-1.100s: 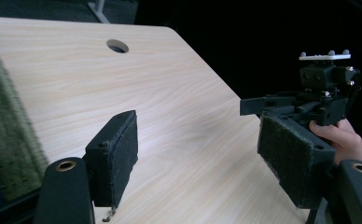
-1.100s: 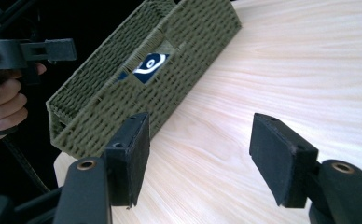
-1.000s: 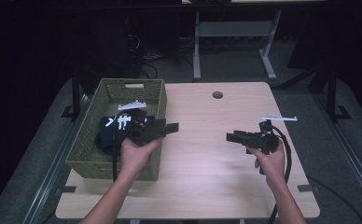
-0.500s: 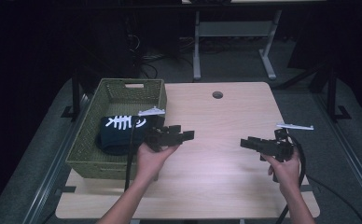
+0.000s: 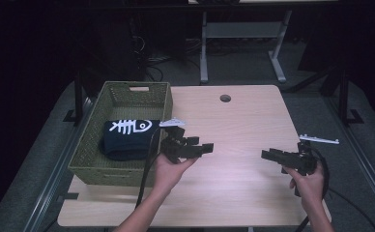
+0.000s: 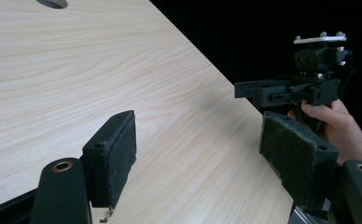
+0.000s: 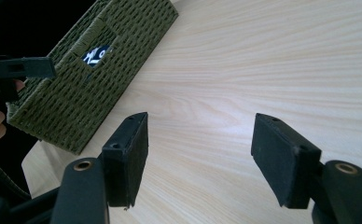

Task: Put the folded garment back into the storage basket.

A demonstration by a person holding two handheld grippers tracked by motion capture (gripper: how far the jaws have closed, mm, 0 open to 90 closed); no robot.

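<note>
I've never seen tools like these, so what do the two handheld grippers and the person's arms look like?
Both the left gripper and the right gripper are matte black with pistol-style handles and two flat jaws faced with dark fuzzy pads. A black cable trails from each. The forearms are bare, with no sleeves showing.

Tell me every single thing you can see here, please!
table: one, light wood, middle of the high view.
hole: one, round, dark, at the far edge of the table.
basket: one, green woven, on the left side of the table.
cloth: one, dark blue, folded, with a white fish-bone print, inside the basket.
frame: one, grey metal, on the floor beyond the table.
left tongs: one, black, jaws open with nothing between them, over the table beside the basket.
right tongs: one, black, jaws open with nothing between them, over the right part of the table.
hands: two, each holding one of the tongs, coming in from the near edge.
</note>
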